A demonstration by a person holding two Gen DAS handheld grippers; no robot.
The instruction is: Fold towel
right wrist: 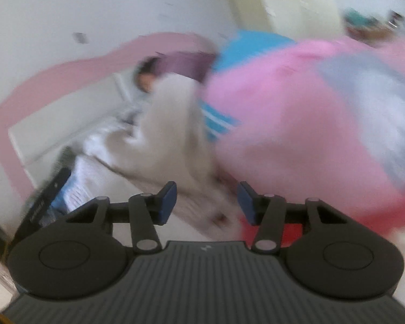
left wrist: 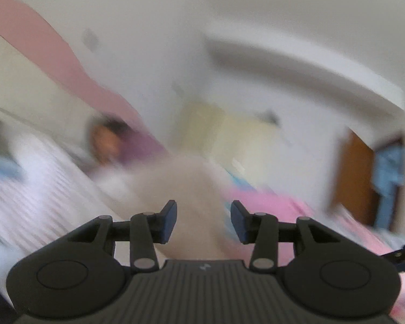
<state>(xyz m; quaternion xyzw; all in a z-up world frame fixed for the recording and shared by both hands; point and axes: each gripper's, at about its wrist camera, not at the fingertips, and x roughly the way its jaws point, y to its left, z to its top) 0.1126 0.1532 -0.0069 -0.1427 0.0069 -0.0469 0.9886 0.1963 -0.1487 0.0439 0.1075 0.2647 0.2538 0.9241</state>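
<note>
Both views are blurred. A beige towel (left wrist: 186, 186) lies rumpled on the bed straight ahead of my left gripper (left wrist: 204, 221), which is open; the cloth shows through the gap but the blue pads (left wrist: 168, 222) do not press on it. In the right wrist view the same beige towel (right wrist: 172, 124) stretches away across the bed beyond my right gripper (right wrist: 208, 202). That gripper is open too, with its pads (right wrist: 166, 202) apart and nothing pinched between them.
A person (right wrist: 145, 77) lies at the head of the bed on a purple pillow (right wrist: 186, 63). A pink blanket (right wrist: 283, 124) and a blue striped cloth (right wrist: 224, 118) are heaped to the right. White striped bedding (left wrist: 40, 189) lies left. A brown door (left wrist: 356, 178) stands far right.
</note>
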